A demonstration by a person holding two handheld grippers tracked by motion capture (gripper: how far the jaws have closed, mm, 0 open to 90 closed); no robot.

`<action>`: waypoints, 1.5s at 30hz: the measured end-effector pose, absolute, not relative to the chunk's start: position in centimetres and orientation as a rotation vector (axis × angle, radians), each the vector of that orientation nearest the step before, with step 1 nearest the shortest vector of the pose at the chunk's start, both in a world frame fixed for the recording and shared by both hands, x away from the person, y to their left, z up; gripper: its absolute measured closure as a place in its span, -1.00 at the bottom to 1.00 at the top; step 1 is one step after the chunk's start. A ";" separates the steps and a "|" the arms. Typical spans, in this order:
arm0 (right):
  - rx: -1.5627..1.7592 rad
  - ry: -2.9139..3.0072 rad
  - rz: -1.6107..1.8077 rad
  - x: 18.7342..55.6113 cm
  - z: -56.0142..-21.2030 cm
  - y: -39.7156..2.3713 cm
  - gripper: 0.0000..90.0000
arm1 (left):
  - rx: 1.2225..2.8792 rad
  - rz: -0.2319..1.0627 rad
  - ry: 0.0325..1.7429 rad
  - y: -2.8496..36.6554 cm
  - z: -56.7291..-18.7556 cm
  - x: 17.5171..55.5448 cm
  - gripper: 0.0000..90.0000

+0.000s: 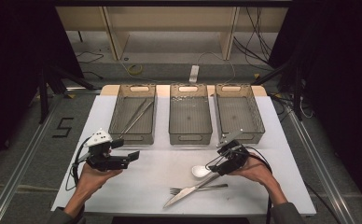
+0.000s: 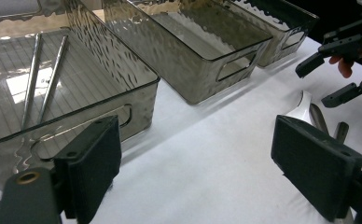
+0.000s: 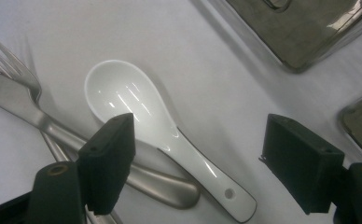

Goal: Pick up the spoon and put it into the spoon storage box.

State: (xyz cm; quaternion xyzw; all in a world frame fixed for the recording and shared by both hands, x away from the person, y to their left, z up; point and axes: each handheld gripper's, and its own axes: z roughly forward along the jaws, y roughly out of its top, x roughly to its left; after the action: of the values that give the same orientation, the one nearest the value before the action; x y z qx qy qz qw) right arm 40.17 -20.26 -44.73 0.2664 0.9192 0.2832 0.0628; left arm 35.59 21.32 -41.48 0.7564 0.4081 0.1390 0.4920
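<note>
Nearest the camera, a steel knife [image 1: 188, 192] and fork [image 1: 198, 188] lie crossed on the white worktop [image 1: 137, 186], close to its near edge and right of centre. Just beyond them rests a white ceramic spoon [image 1: 200, 171], bowl to the left, its handle lying over the knife's handle in the right gripper view. The right tool [image 1: 226, 158] hovers over that spoon with its jaws spread wide on either side of the handle [image 3: 202, 168], nothing pinched; whether a pad grazes the knife is hard to tell.

At the near left, the left tool [image 1: 133, 157] is held above bare worktop, pointing right, its jaws spread and empty.

Along the far side stand three smoky transparent bins side by side. The left bin [image 1: 118, 135] holds what look like two slim metal chopsticks [image 1: 137, 116], lying aslant. The middle bin [image 1: 191, 137] and the right bin [image 1: 258, 126] show only their ribbed floors.
</note>
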 end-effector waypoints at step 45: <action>0.688 2.970 0.616 41.3 -45.9 -18.8 0.21 | 1.882 0.368 0.930 20.8 -41.5 34.9 -0.65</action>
State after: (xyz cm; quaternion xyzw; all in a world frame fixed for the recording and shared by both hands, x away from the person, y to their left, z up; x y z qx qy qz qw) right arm 41.26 -18.83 -45.90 0.2213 0.9548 0.1979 0.0156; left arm 34.86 20.77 -41.53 0.7726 0.3820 0.1511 0.4841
